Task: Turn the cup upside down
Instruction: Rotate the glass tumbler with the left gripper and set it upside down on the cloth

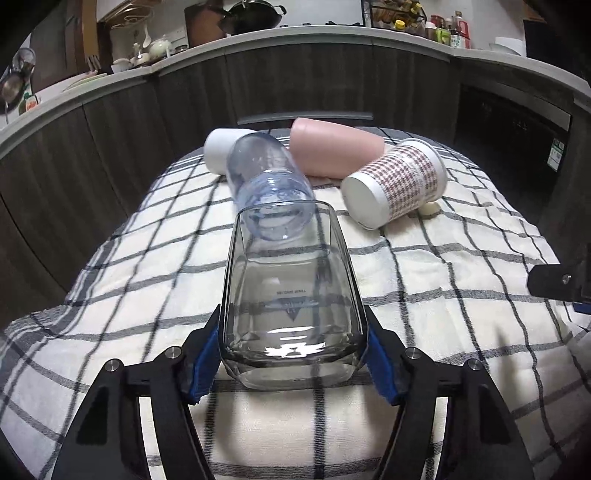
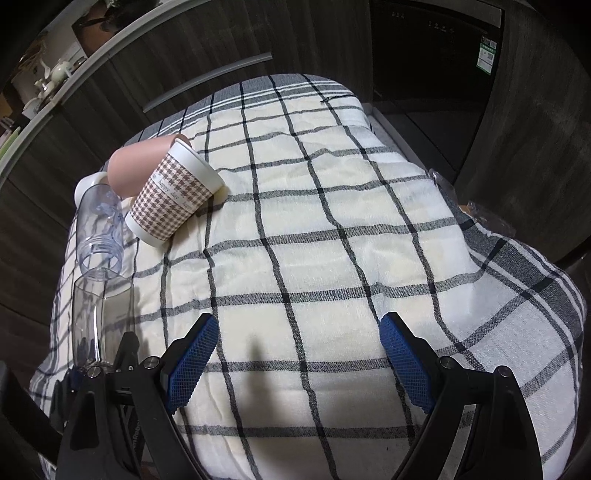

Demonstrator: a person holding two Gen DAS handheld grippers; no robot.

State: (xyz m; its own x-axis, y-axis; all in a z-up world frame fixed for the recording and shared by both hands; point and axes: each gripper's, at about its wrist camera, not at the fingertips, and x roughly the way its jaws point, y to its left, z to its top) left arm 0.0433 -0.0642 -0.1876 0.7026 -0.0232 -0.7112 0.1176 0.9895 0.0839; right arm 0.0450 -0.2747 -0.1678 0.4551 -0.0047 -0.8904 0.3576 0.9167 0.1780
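My left gripper (image 1: 293,354) is shut on a clear square glass cup (image 1: 291,295), gripped near its thick base, with its mouth pointing away from me. The same glass shows at the left edge of the right wrist view (image 2: 99,317), held between the left gripper's fingers. My right gripper (image 2: 299,358) is open and empty above the checked cloth (image 2: 332,258). A clear plastic bottle (image 1: 266,177), a pink cup (image 1: 332,147) and a houndstooth paper cup (image 1: 395,184) lie on their sides beyond the glass.
The table is covered by a white cloth with black checks (image 1: 443,277). Dark cabinet fronts (image 1: 147,129) stand behind it, under a counter with kitchenware (image 1: 258,18). A dark appliance (image 2: 436,55) is at the far right. The right gripper's edge (image 1: 554,284) shows at the right.
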